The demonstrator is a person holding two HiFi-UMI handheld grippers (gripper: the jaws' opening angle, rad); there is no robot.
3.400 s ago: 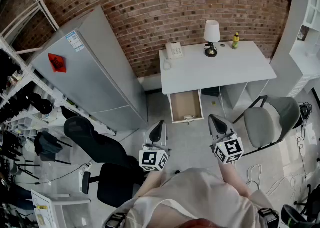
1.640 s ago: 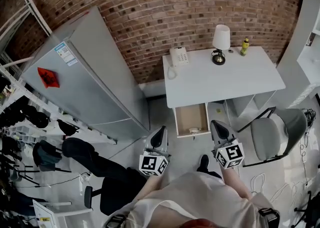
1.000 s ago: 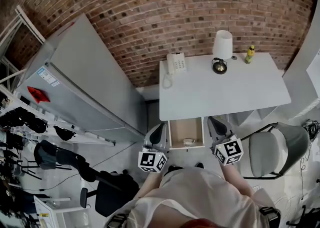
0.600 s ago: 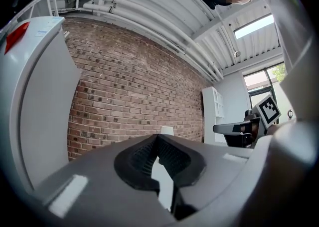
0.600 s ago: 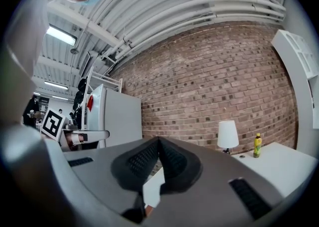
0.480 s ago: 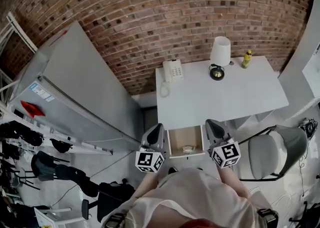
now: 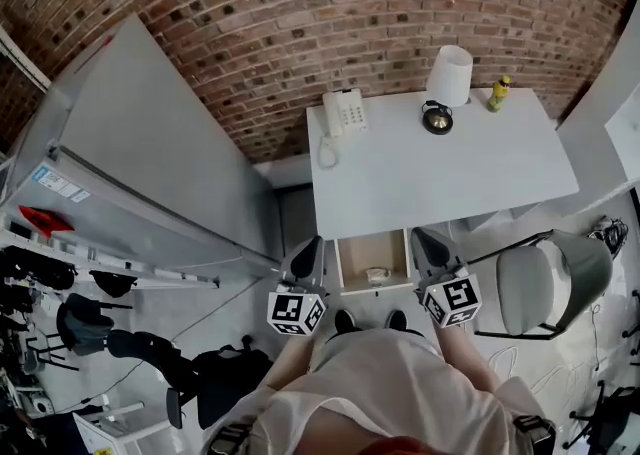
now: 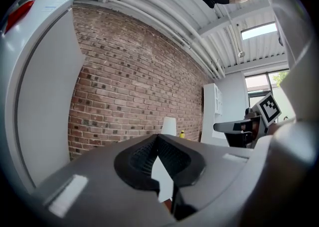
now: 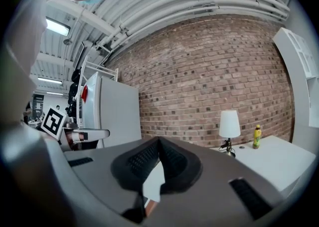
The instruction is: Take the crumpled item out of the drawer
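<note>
The small pale crumpled wad (image 7: 377,274) lies in the open light-wood drawer (image 7: 346,261) under the near edge of the white tabletop (image 7: 440,168), toward the drawer's near end. It sits between my two hands. My left gripper (image 7: 306,248) hangs just left of the drawer and my right gripper (image 7: 428,241) just right of it, and the right looks a little nearer to the wad. Both point level at the brick wall, so I judge the right one must tip down and leftward into the drawer. On both, the fingers are clenched tip to tip with nothing between them, and they must part first. The wad is whitish and lumpy, perhaps slightly wider left to right, though it is too small to be sure.
</note>
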